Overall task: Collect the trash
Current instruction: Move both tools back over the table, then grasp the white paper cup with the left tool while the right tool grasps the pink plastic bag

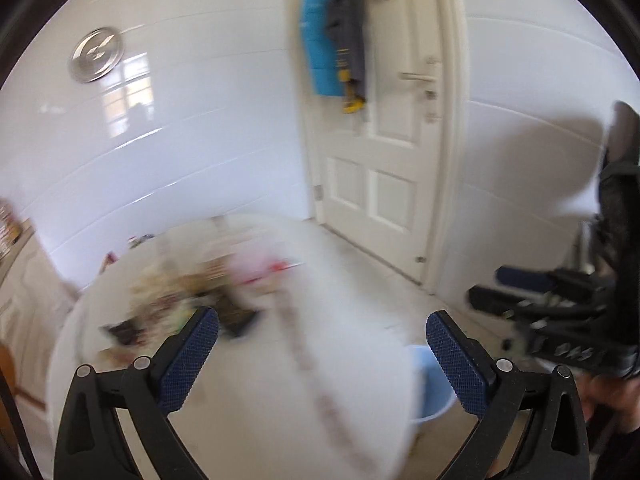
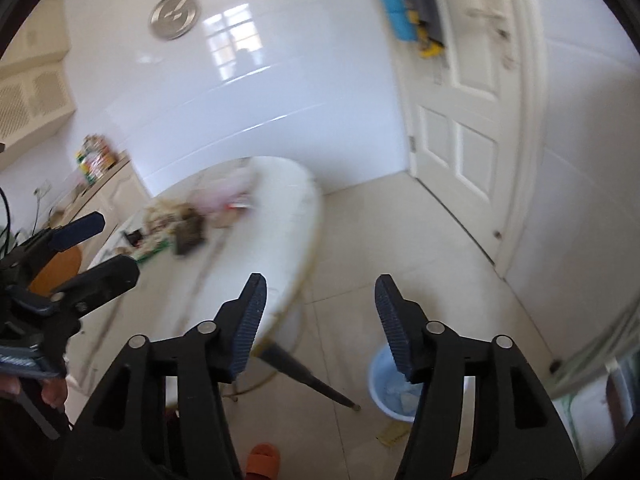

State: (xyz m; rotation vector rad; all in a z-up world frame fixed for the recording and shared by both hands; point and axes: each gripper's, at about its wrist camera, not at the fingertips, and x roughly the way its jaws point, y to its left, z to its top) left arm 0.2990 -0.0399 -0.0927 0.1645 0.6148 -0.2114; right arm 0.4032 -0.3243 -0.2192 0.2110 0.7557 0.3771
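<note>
A blurred pile of wrappers and scraps (image 1: 192, 292) lies on the white round table (image 1: 248, 400); the right wrist view shows the same pile (image 2: 176, 224) on the table (image 2: 280, 208). A light blue bin (image 2: 384, 388) with paper in it stands on the floor by the table; in the left wrist view the bin (image 1: 434, 396) peeks out past the table's edge. My left gripper (image 1: 322, 316) hangs wide open above the table with nothing between its fingers. My right gripper (image 2: 320, 280) is open and empty above the floor, with the bin partly hidden behind its right finger.
A white door (image 1: 384, 168) with hung clothes (image 1: 336, 32) stands at the back. The table's dark leg (image 2: 308, 376) slants to the tiled floor. A yellow scrap (image 2: 394, 436) and an orange slipper (image 2: 262, 460) lie there. A cabinet with packages (image 2: 94, 158) is at the left.
</note>
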